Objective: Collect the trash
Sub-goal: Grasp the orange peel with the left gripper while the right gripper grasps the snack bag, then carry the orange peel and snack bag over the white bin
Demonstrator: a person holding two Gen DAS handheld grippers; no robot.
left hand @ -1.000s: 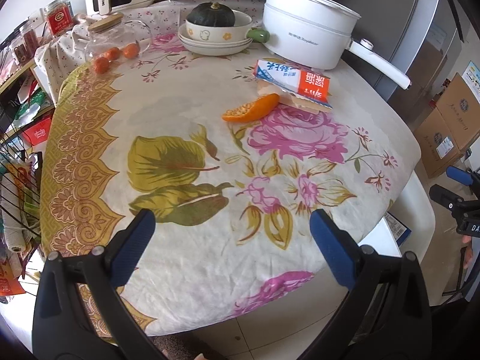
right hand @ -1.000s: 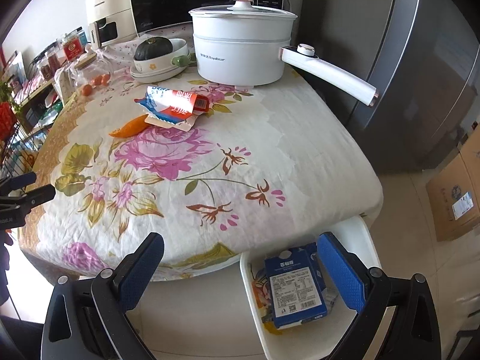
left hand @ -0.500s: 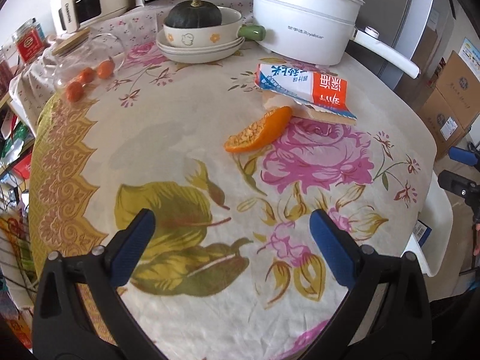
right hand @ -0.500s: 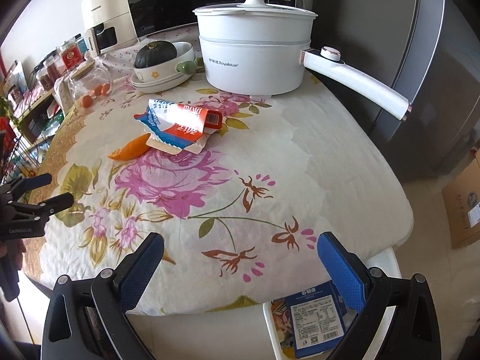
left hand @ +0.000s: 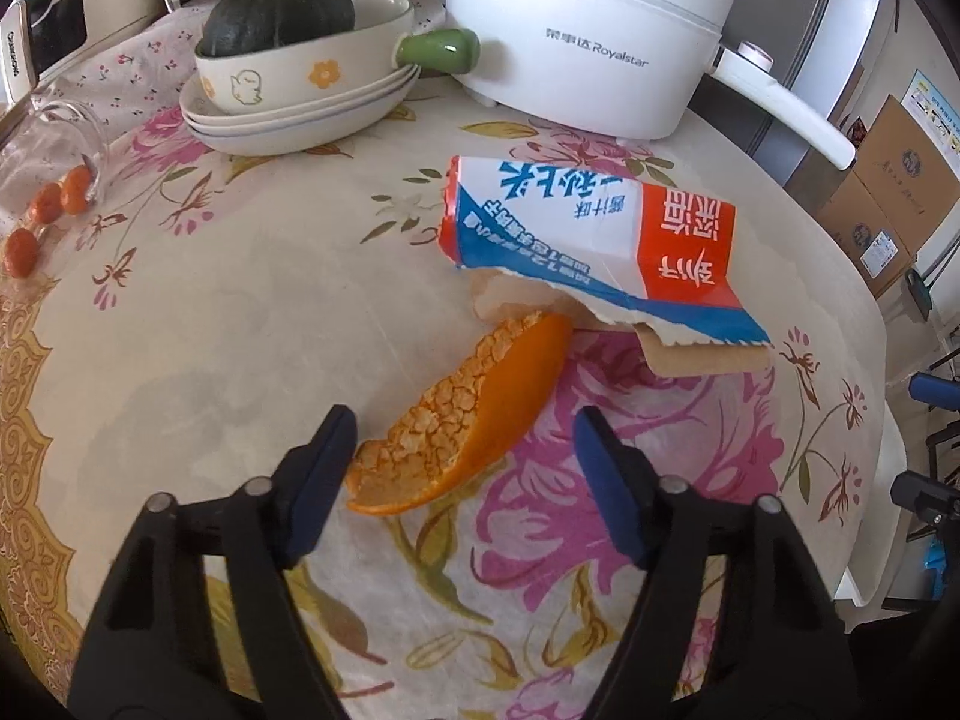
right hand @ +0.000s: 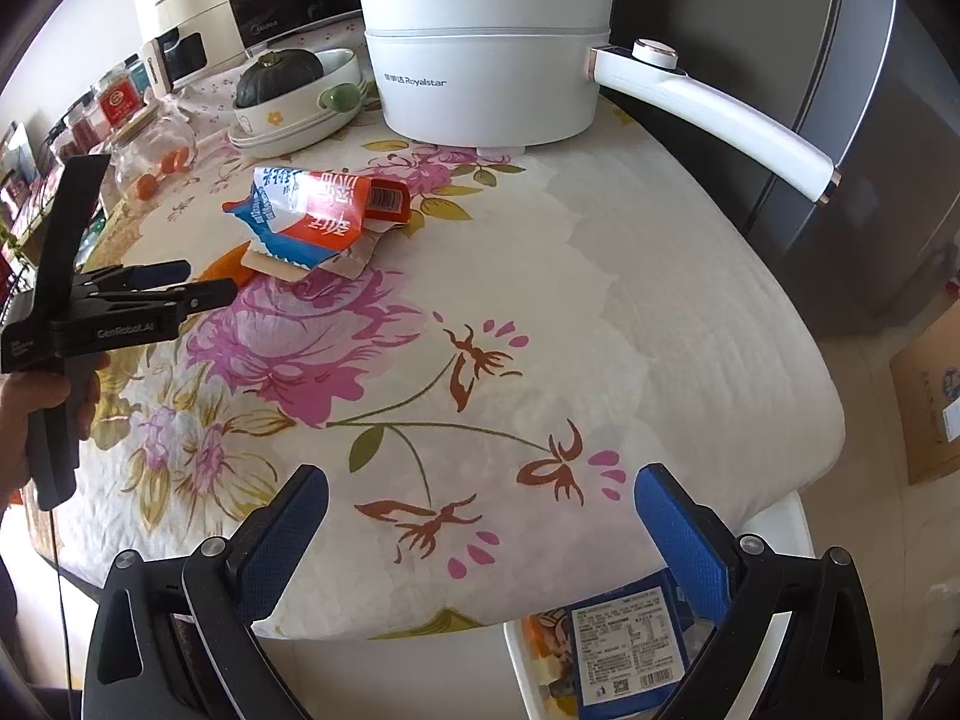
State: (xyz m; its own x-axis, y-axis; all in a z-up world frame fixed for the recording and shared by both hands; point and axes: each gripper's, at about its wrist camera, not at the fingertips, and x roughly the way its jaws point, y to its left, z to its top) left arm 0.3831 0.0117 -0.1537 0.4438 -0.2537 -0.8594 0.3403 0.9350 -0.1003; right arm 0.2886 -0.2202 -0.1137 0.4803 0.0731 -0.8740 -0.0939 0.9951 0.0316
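My left gripper (left hand: 462, 450) has dropped in over the orange peel (left hand: 465, 420) mid-table and its jaws are closing, peel between them, not yet pinched. Right gripper (right hand: 480, 516) stays spread wide, empty, near the table's (right hand: 660, 312) front edge. Torn carton (left hand: 591, 240) is next.

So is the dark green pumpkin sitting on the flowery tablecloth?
No, the dark green pumpkin sits inside the cream bowl with the green handle, which rests on stacked white plates.
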